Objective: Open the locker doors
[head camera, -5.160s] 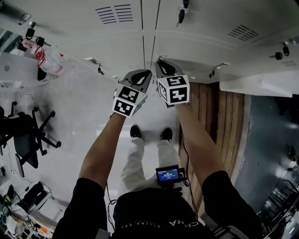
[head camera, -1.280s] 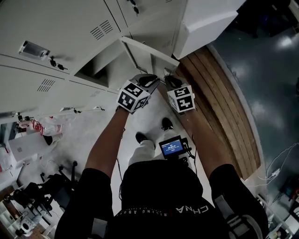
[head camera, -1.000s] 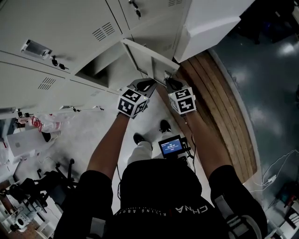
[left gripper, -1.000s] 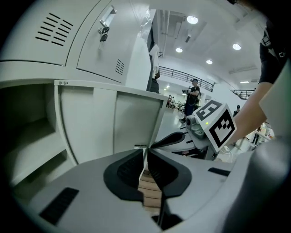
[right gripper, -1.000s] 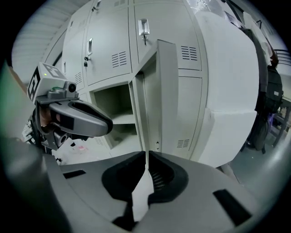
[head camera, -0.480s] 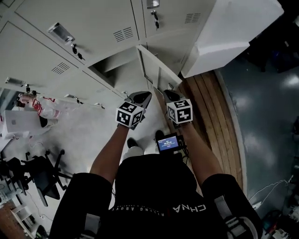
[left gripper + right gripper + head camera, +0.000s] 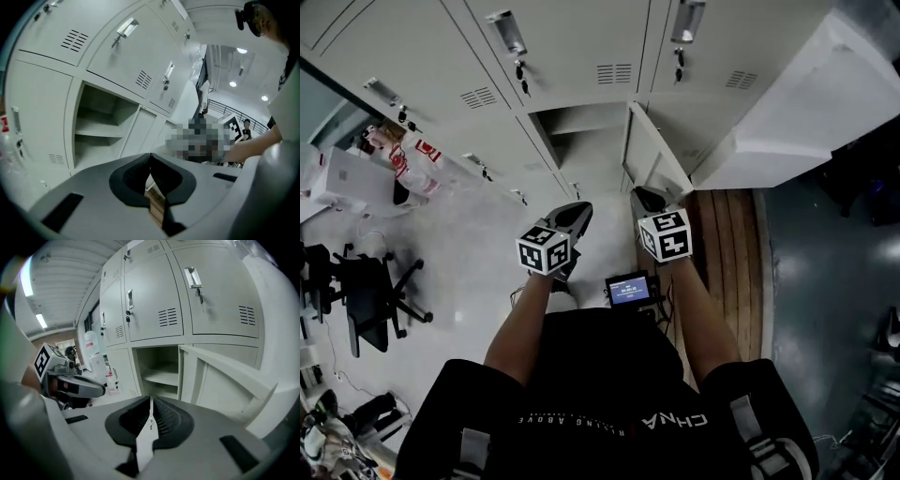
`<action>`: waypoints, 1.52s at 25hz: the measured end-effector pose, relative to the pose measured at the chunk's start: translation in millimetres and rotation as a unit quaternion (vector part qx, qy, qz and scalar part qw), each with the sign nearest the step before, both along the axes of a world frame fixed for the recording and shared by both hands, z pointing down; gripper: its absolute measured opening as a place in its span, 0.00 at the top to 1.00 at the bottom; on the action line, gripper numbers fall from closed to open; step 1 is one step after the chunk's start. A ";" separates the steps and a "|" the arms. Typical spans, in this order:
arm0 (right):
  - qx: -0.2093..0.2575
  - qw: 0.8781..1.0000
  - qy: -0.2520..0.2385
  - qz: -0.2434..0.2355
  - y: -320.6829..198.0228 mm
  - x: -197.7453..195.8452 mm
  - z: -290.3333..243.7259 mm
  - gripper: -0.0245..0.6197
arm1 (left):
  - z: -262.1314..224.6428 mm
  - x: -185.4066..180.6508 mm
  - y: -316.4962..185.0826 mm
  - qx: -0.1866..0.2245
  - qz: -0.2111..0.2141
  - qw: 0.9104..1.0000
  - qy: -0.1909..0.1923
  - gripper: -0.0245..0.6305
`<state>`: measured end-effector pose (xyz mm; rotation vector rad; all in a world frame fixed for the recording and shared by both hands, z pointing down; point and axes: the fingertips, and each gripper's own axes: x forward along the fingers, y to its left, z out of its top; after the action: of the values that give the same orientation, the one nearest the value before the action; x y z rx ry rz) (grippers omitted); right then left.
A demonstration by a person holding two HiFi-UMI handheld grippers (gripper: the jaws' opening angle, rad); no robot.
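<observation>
While one locker door (image 7: pixel 652 157) gapes, right tongs (image 7: pixel 151 401) meet

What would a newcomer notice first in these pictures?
An open locker in the lower row, its door swung out toward the person. Facing it, the left hand-held gripper and right hand-held gripper, with marker cubes, both shut on nothing; the left's jaws have just been closing.

1. Pale grey glossy floor (image 7: pixel 459 244), left side. A black swivel office chair (image 7: pixel 366 295) stands on it. A white flat box (image 7: pixel 337 178) and a clear plastic bag with red print (image 7: pixel 412 159) sit by the lockers.
2. Brown wooden plank strip (image 7: pixel 727 244), right, bordering dark blue-grey floor (image 7: pixel 811 281).
3. White metal shelf (image 7: pixel 161 376) inside the open locker compartment (image 7: pixel 581 141).
</observation>
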<state>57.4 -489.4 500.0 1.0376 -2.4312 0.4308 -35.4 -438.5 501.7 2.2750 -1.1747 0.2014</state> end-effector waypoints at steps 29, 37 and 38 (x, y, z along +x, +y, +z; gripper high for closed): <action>0.059 0.997 0.015 0.050 305.7 -46.4 -54.3 0.89 | -47.2 -107.0 339.6 0.059 0.014 0.998 0.013 0.93; 0.071 0.996 0.017 0.049 408.0 -38.3 -82.0 0.89 | -74.8 -102.7 416.1 0.127 0.008 0.992 0.007 0.93; 0.075 0.996 0.019 0.048 415.5 -34.7 -86.0 0.89 | -77.0 -97.5 420.5 0.130 0.012 0.991 0.005 0.93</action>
<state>22.7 -73.9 414.0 1.2174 -2.4180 0.2606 -132.8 -18.0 424.7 2.5123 -1.2300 0.0456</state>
